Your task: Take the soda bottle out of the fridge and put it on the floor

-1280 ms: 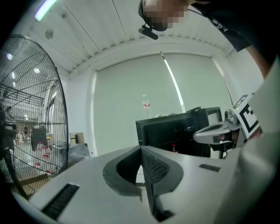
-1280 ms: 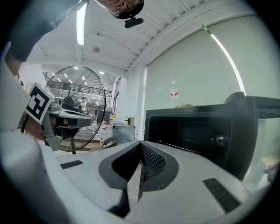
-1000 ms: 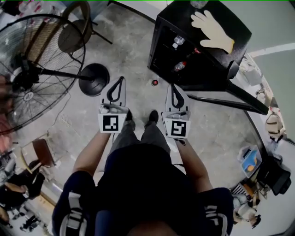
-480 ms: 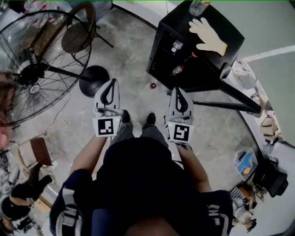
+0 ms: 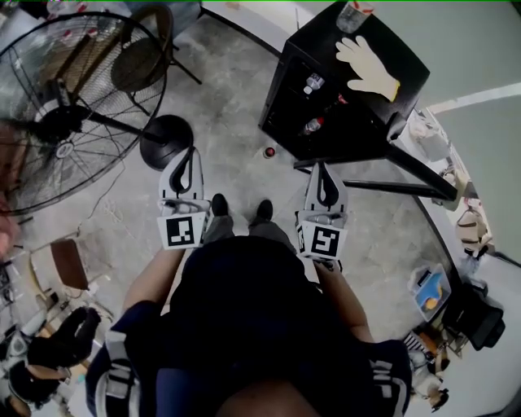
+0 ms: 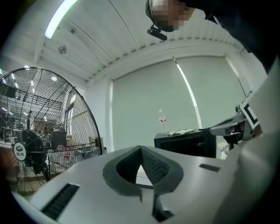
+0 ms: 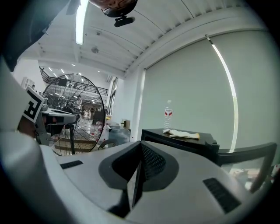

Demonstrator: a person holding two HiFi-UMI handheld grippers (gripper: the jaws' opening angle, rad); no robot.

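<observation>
The black mini fridge [image 5: 342, 98] stands on the concrete floor at the upper right, with its door [image 5: 407, 163] swung open. Two bottles show on its shelves, one higher [image 5: 313, 82] and one lower [image 5: 311, 125] with a red label. Both grippers are held level in front of the person, well short of the fridge. My left gripper [image 5: 187, 156] is shut and empty, with its tips meeting [image 6: 141, 148]. Likewise shut on nothing, my right gripper [image 5: 324, 168] points towards the fridge [image 7: 175, 140].
A pale glove [image 5: 368, 65] and a clear bottle [image 5: 352, 12] lie on the fridge top. A small red cap [image 5: 269, 151] sits on the floor before the fridge. A large floor fan [image 5: 65, 114] with a round base [image 5: 165, 140] stands at the left. Clutter lines the right edge.
Both grippers have drifted slightly apart and nearer the person's body in the head view. Their jaws stay shut, and the fridge and bottles have not moved.
</observation>
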